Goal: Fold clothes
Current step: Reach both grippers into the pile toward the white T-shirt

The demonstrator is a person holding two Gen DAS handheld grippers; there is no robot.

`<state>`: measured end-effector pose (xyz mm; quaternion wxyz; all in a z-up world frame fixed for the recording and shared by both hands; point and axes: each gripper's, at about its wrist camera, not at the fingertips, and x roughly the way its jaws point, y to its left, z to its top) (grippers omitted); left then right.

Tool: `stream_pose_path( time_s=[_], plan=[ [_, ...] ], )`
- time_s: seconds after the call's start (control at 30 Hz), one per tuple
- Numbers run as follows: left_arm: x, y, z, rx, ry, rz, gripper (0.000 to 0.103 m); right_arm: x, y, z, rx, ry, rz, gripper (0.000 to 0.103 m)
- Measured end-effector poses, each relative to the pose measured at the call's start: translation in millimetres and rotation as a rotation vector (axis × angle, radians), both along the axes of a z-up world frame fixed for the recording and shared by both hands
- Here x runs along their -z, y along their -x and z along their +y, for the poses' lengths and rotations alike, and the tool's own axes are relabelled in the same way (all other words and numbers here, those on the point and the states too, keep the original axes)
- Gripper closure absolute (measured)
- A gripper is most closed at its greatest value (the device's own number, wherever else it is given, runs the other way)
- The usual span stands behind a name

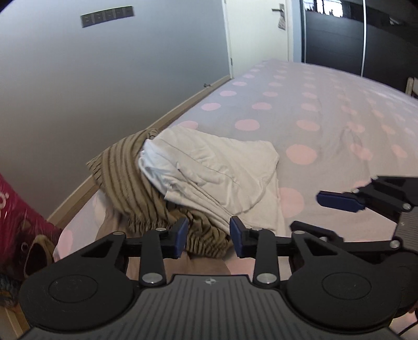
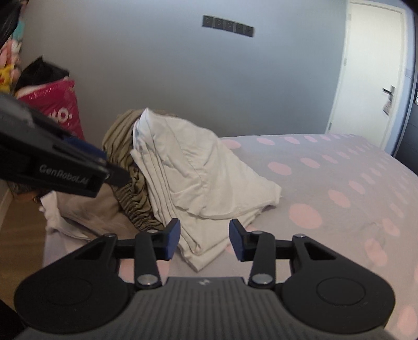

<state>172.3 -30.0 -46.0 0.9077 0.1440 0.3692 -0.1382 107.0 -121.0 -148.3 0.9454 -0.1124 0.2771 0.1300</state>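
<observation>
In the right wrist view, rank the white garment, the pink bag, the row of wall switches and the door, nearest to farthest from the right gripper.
From the right gripper:
1. White garment, straight ahead on the bed, its edge between the open fingers.
2. Pink bag, left, past the pile.
3. Wall switches, high on the grey wall.
4. Door, far right corner.

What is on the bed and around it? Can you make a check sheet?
Surface: bed sheet, grey with pink dots, lightly wrinkled.
Job's things: white garment heaped over striped olive garment; beige cloth beneath them.
Clutter: pink bag beside the bed.
Grippers: left gripper and right gripper open, fingers holding nothing.
Cables: nothing seen.
Surroundings: grey wall, white door, dark wardrobe.
</observation>
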Motion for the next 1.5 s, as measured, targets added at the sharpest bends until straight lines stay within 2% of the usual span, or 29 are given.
stream_pose_path(
  time_s=[0.13,0.3,0.4,0.43,0.57,0.7,0.77,0.8,0.83,0.9,0.97,1.03,1.13,1.23,1.43,1.5],
  plan=[
    [21.2,-19.7,3.2,-0.018,-0.02,0.028,0.076,25.2,-37.0,16.3,-0.063,0.079,0.016,0.064],
    [25.2,-32.0,2.2,-0.03,-0.014,0.043,0.076,38.4,-67.4,26.5,-0.112,0.108,0.024,0.069],
    [27.0,-37.9,3.0,-0.048,-0.018,0.052,0.076,41.9,-81.4,31.1,-0.135,0.112,0.026,0.083],
    [26.7,-38.7,3.4,-0.05,-0.019,0.052,0.076,41.2,-84.0,31.7,-0.139,0.107,0.028,0.097],
    [21.1,-37.3,0.3,-0.052,-0.027,0.028,0.076,29.3,-84.3,29.2,-0.086,0.118,0.006,0.102],
    [6.6,-26.8,-10.1,-0.02,-0.031,-0.027,0.075,-9.7,-64.6,5.7,0.014,0.095,-0.091,0.103],
    [-3.1,-20.6,-17.2,0.005,-0.014,-0.05,0.068,-33.6,-50.6,-9.5,0.063,0.082,-0.145,0.103],
    [-8.7,-15.5,-23.0,0.022,-0.012,-0.071,0.059,-47.8,-39.7,-17.8,0.097,0.086,-0.183,0.103],
    [-14.6,-9.9,-29.2,0.041,-0.011,-0.095,0.054,-62.1,-27.4,-26.2,0.125,0.093,-0.22,0.103],
    [-26.0,1.9,-43.3,0.085,-0.015,-0.141,0.054,-91.5,-1.1,-43.6,0.172,0.109,-0.288,0.103],
    [-35.3,14.4,-59.1,0.135,-0.022,-0.174,0.053,-116.7,24.0,-58.8,0.2,0.137,-0.311,0.103],
    [-39.7,21.2,-70.5,0.162,-0.01,-0.18,0.053,-133.3,48.1,-72.9,0.217,0.152,-0.29,0.103],
    [-42.8,27.7,-81.8,0.199,-0.011,-0.17,0.052,-138.0,83.6,-88.4,0.229,0.158,-0.24,0.103],
    [-41.9,31.6,-85.8,0.232,-0.036,-0.143,0.049,-128.0,105.2,-98.2,0.24,0.15,-0.18,0.103],
    [-36.0,37.3,-76.8,0.269,-0.081,-0.1,0.049,-96.4,111.5,-101.6,0.223,0.065,-0.079,0.103],
    [-31.7,36.6,-70.1,0.288,-0.114,-0.103,0.048,-85.9,106.2,-99.2,0.198,0.05,-0.058,0.098]
  ],
)
